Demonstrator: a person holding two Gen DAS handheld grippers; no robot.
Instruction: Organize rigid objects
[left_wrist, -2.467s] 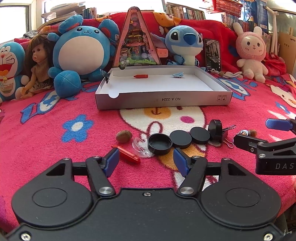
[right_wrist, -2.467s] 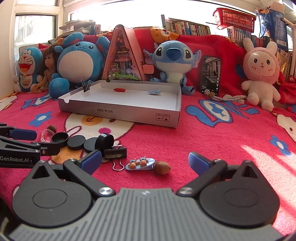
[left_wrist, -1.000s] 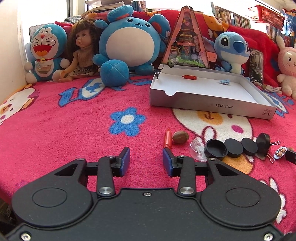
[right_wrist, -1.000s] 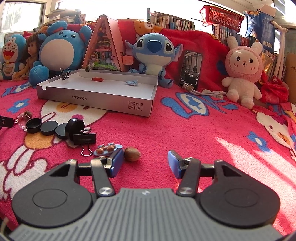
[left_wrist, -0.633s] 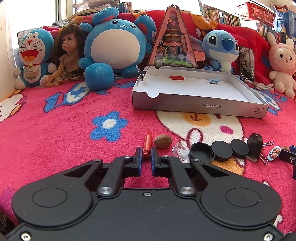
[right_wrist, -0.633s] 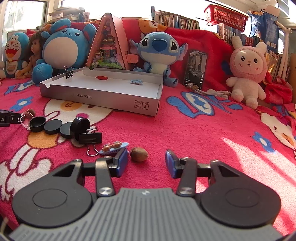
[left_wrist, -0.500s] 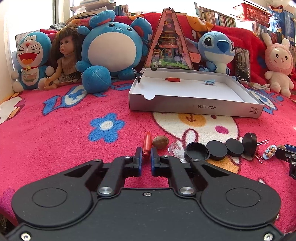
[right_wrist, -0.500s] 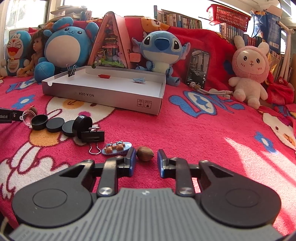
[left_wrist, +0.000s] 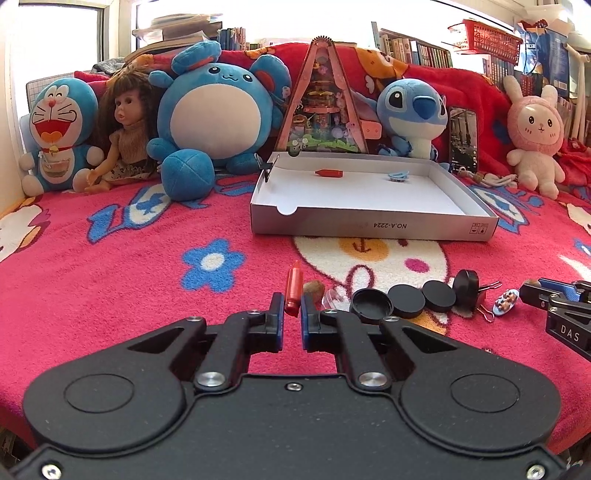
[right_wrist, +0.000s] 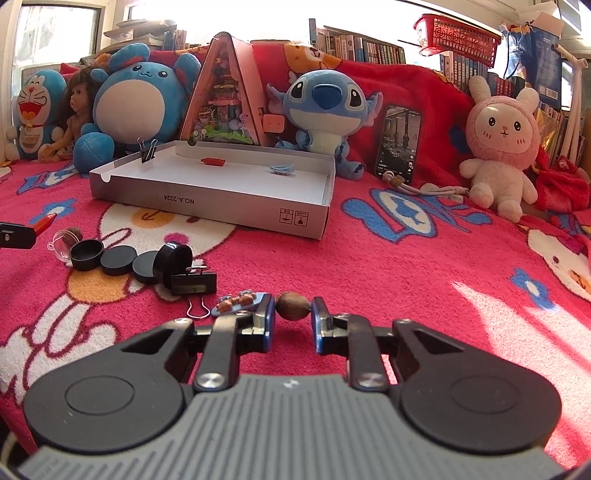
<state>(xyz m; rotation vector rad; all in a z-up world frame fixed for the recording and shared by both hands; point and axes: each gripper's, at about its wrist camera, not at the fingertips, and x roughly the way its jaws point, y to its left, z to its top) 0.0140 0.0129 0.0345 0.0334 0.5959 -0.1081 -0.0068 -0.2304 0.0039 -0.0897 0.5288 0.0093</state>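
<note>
Right now the left gripper (left_wrist: 291, 308) is clenched on a red crayon (left_wrist: 293, 287), pads pinching its near end w/ the tip pointing away toward the box; whether the crayon is clear of the blanket (left_wrist: 110, 266) can't be told. The jaws have just closed onto it. The right gripper (right_wrist: 293, 314) is clamped on a brown nut (right_wrist: 293, 305), one pad on each side, also just closed; nut sits at blanket level, lift can't be told.

Between the two grippers, on the pink blanket: a second brown nut (left_wrist: 314, 287) just right of the crayon, a clear plastic dome (right_wrist: 62, 240) beside it, then a row of black caps (right_wrist: 116, 260) – one open side up, two flat, one tipped on edge against a black binder clip (right_wrist: 192, 282). A small blue hair clip w/ brown beads (right_wrist: 236, 301) lies touching the right gripper's left finger.

Further back the white cardboard box (left_wrist: 369, 225) stands open, holding another red crayon (left_wrist: 328, 172), a blue clip (left_wrist: 398, 177), and a binder clip on its left wall (right_wrist: 147, 152). Plush toys, a doll and a triangular toy house line the back, w/ a phone (right_wrist: 399, 140) propped up
</note>
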